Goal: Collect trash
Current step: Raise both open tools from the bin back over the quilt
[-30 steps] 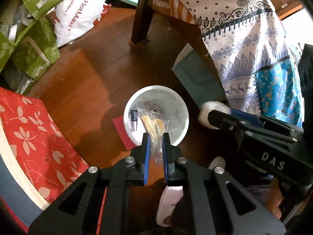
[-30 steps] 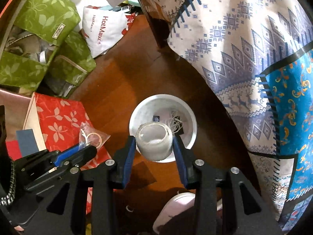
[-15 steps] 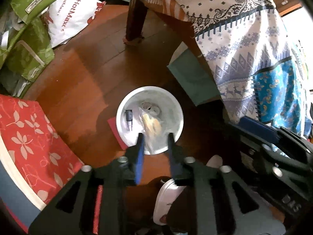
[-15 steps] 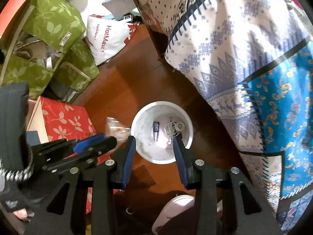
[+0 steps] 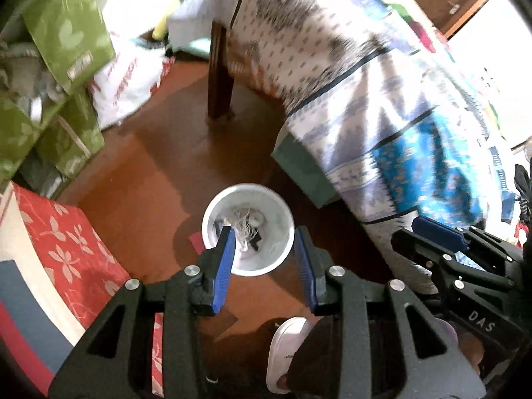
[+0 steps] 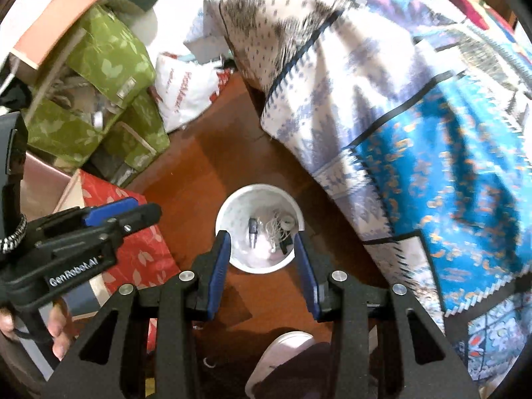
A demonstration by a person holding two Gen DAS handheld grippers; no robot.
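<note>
A white trash bin (image 5: pixel 247 187) stands on the brown wooden floor, directly below both grippers. Inside it lie tangled white string (image 5: pixel 244 221), a small dark piece (image 6: pixel 252 227) and a white ring (image 6: pixel 287 222). My left gripper (image 5: pixel 264 236) hangs above the bin with its jaws opening and nothing between them. My right gripper (image 6: pixel 261 237) is open over the same bin (image 6: pixel 259 187), also empty. The left gripper (image 6: pixel 146 211) shows at the left edge of the right wrist view. The right gripper (image 5: pixel 415 229) shows at the right of the left wrist view.
A red floral box (image 5: pixel 69 242) lies left of the bin, with green bags (image 6: pixel 109 76) and a white plastic bag (image 6: pixel 186 93) behind it. A patterned blanket (image 6: pixel 415 133) hangs on the right over a dark wooden leg (image 5: pixel 219 76) and a teal box (image 5: pixel 304 169). A person's white shoe (image 5: pixel 282 349) is near the bottom.
The left gripper let go of a clear packet into the bin and its jaws spread. The right gripper dropped a white roll. Both grippers rose, so the bin looks smaller.
</note>
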